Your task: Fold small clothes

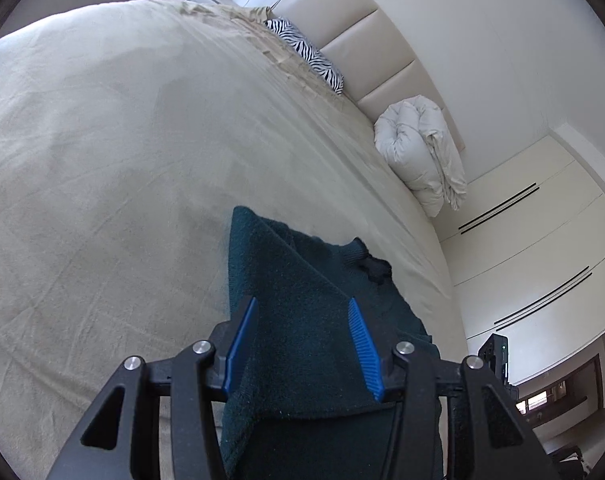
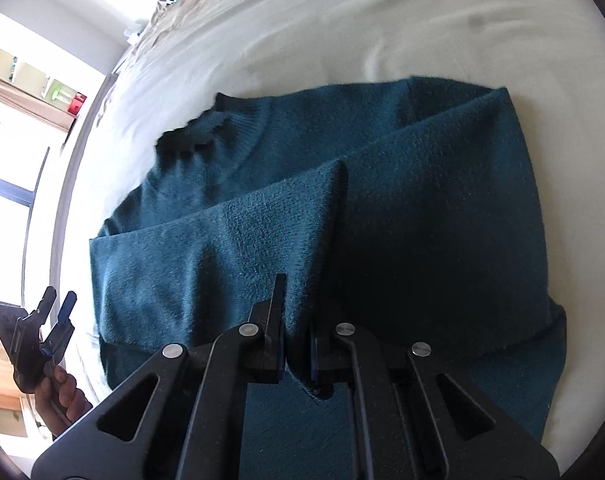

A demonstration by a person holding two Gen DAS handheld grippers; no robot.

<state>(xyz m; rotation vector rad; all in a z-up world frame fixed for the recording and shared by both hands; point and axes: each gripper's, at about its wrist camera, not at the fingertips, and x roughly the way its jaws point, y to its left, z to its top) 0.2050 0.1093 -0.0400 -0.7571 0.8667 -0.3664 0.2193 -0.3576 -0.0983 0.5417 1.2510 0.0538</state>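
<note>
A dark teal knit sweater (image 2: 262,240) lies partly folded on the bed, its neck opening toward the far left. My right gripper (image 2: 298,320) is shut on a raised fold of the sweater. In the left wrist view the sweater (image 1: 302,280) lies under and between the blue pads (image 1: 364,344) of my left gripper (image 1: 302,312), which is open and holds nothing. The left gripper also shows in the right wrist view (image 2: 58,300), held in a hand off the sweater's left side.
The beige bed sheet (image 1: 122,160) spreads wide to the left. A zebra-print pillow (image 1: 306,56) and a rolled white duvet (image 1: 422,152) lie by the padded headboard (image 1: 366,28). A white wardrobe (image 1: 534,248) stands to the right. A window (image 2: 6,152) is beyond the bed edge.
</note>
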